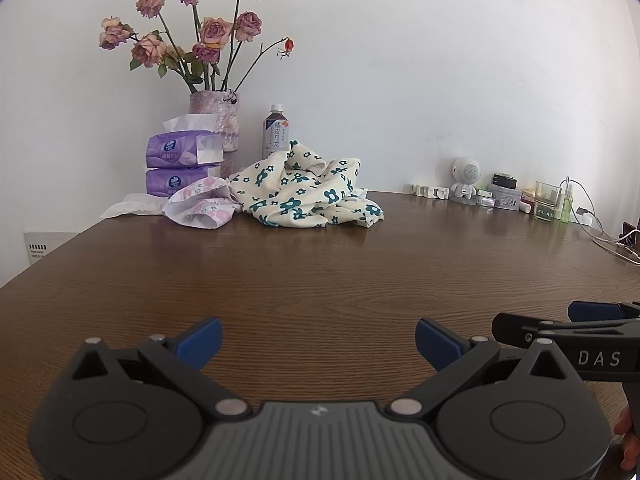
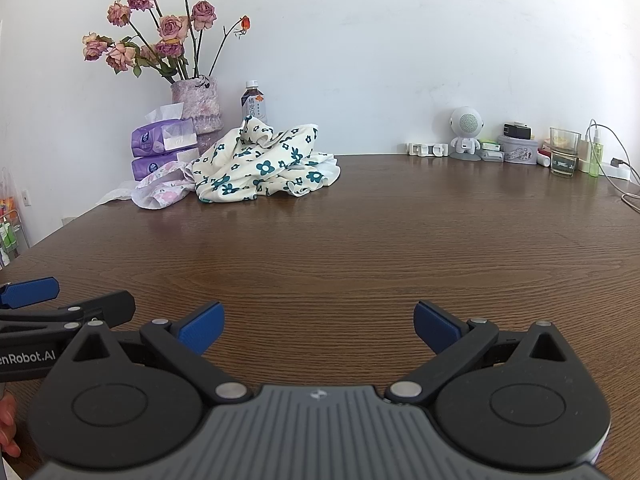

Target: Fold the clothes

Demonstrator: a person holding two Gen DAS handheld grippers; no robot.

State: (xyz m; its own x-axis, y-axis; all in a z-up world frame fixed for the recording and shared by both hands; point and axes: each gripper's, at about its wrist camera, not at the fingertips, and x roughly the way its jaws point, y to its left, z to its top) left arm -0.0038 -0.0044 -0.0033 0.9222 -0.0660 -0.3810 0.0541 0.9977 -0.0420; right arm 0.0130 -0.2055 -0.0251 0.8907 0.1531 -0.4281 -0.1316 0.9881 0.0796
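A broad, dark wood-grain tabletop (image 1: 320, 264) fills both views and runs back to a plain white wall (image 1: 420, 60). Low over its near edge sit the left gripper (image 1: 318, 342) and the right gripper (image 2: 319, 327), side by side and close together, each with its blue-padded jaws spread wide apart and nothing between them; the wood under and ahead of them is bare. Well apart from both, at the far left of the tabletop near the wall, lies the cream garment with teal flowers (image 1: 304, 190), crumpled in a loose heap. Touching its left side is a smaller bunched cloth with pink flowers (image 1: 202, 204). Behind these stand a vase of dried roses (image 1: 216, 120), two stacked purple tissue packs (image 1: 182, 162) and a drink bottle (image 1: 275, 130), the bottle partly hidden by the heap. Along the wall at the far right is a row of small items: a white round-headed figure (image 1: 465, 178), a glass tumbler (image 1: 547, 200) and white cables (image 1: 600, 232).
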